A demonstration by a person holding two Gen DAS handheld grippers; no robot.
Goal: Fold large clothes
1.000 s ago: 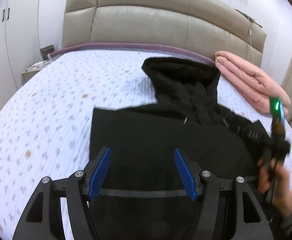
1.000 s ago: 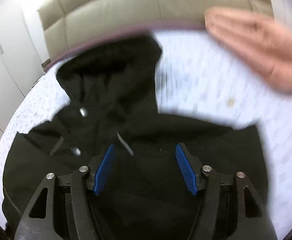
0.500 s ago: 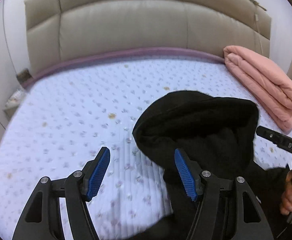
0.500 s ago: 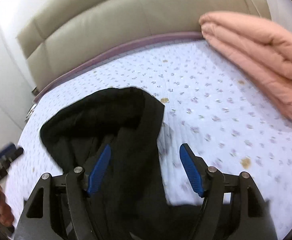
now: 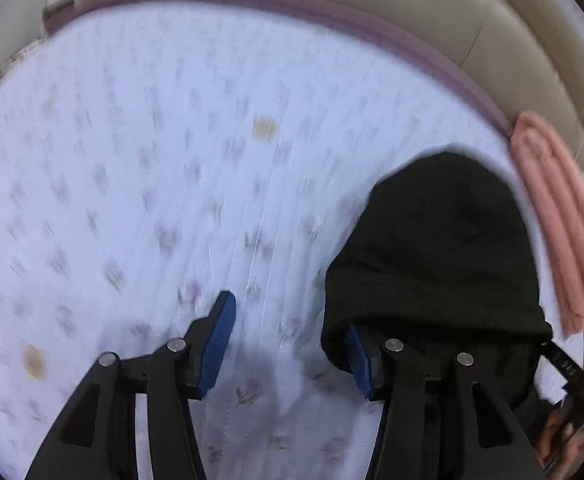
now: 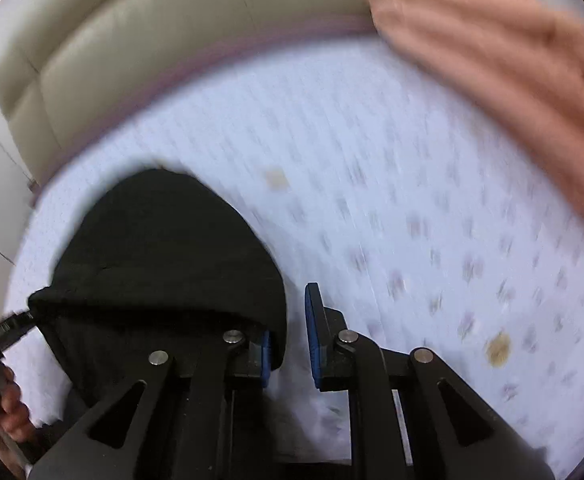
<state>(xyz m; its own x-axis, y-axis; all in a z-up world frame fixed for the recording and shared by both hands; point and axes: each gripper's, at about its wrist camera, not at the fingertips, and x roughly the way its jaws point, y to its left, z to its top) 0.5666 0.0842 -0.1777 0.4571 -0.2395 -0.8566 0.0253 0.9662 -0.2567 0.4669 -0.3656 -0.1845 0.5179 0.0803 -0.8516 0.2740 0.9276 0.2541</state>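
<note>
A black hooded garment lies on the bed; only its hood [image 5: 440, 248] shows, at the right of the left wrist view and at the left of the right wrist view [image 6: 159, 256]. My left gripper [image 5: 287, 344] is open, its right finger under the hood's left edge, its left finger over bare sheet. My right gripper [image 6: 287, 344] has its jaws close together with a narrow gap, at the hood's right edge; its left finger is partly under the fabric. Whether it pinches cloth is unclear. Both views are blurred.
The bed [image 5: 151, 184] has a white sheet with small flowers and a purple border. A beige padded headboard [image 6: 139, 48] stands behind. A folded pink blanket [image 5: 560, 224] lies right of the hood, also in the right wrist view [image 6: 504, 80].
Both grippers moved forward from over the garment's body up to the hood and dropped low beside its two edges. The right gripper's jaws narrowed.
</note>
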